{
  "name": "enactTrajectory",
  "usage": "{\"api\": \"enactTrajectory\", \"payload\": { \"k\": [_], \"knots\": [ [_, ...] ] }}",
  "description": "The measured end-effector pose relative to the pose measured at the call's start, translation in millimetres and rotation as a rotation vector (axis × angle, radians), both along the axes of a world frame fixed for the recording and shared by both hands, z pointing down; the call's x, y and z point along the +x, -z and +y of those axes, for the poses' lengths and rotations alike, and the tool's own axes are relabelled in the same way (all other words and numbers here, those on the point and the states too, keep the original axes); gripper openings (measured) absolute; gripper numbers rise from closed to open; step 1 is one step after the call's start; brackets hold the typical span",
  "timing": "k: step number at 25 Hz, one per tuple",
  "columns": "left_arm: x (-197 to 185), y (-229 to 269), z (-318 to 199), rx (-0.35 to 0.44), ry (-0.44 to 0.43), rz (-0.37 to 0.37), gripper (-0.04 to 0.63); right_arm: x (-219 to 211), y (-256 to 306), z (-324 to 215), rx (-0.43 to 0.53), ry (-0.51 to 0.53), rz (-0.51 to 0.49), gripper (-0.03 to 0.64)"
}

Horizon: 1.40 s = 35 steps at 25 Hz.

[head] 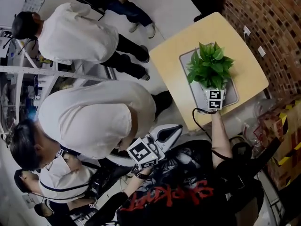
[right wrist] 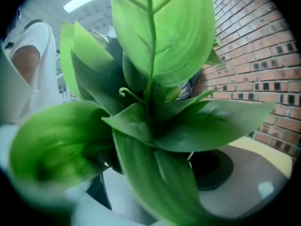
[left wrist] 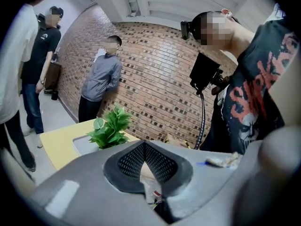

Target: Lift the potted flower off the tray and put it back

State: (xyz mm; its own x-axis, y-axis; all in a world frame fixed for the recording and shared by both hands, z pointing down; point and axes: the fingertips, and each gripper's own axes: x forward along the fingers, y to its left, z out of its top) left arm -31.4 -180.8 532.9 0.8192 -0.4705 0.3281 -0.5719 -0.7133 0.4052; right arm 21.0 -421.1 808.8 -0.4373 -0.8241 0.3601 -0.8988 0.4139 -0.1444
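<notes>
Closest in is the holder's black T-shirt with red print. Just off it hangs the left gripper, well clear of the table, its two grey jaws meeting at the tips with nothing between the black mesh pads. Beyond stands a pale-yellow square table on a light floor, one edge close to a red brick wall. People in white shirts crowd the open side. A flat grey rectangular tray runs from the table's middle toward the edge nearest the holder. At that near end of the tray is the green-leaved potted flower, and the right gripper has its jaws closed in on either side of it. Leaves smother that gripper's own view, so the pot is mostly hidden. I can't tell whether its base touches the tray.
</notes>
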Motion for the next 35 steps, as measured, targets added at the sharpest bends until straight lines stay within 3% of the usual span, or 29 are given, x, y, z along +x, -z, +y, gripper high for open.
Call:
{"api": "enactTrajectory", "payload": {
  "k": [6,10,15,21,23,25,30,35],
  "knots": [
    [-9.1,7.9,-12.9,0.018,0.000,0.018,0.002,6.3,32.8,8.7,0.037,0.013,0.001,0.532],
    [-11.7,24.9,-31.2,0.071,0.020,0.060,0.003,19.7,104.1,13.8,0.103,0.018,0.007,0.532],
    [-28.7,44.9,-50.1,0.117,0.112,0.139,0.002,18.0,190.5,44.0,0.127,0.048,-0.008,0.534],
    [-47.9,67.0,-73.7,0.241,0.172,0.183,0.002,27.2,277.7,69.5,0.178,0.070,-0.104,0.534],
    [-60.1,73.8,-78.7,0.262,0.199,0.229,0.002,26.5,299.3,69.2,0.216,0.078,-0.082,0.535],
    [-67.5,76.7,-81.6,0.267,0.220,0.255,0.002,29.4,311.2,68.9,0.243,0.085,-0.049,0.534],
    [-62.4,67.6,-80.2,0.251,0.202,0.237,0.002,26.3,305.1,67.3,0.244,0.111,-0.038,0.535],
    [-64.3,47.7,-81.6,0.199,0.262,0.151,0.002,23.3,246.7,60.3,0.180,0.130,-0.019,0.535]
  ]
}}
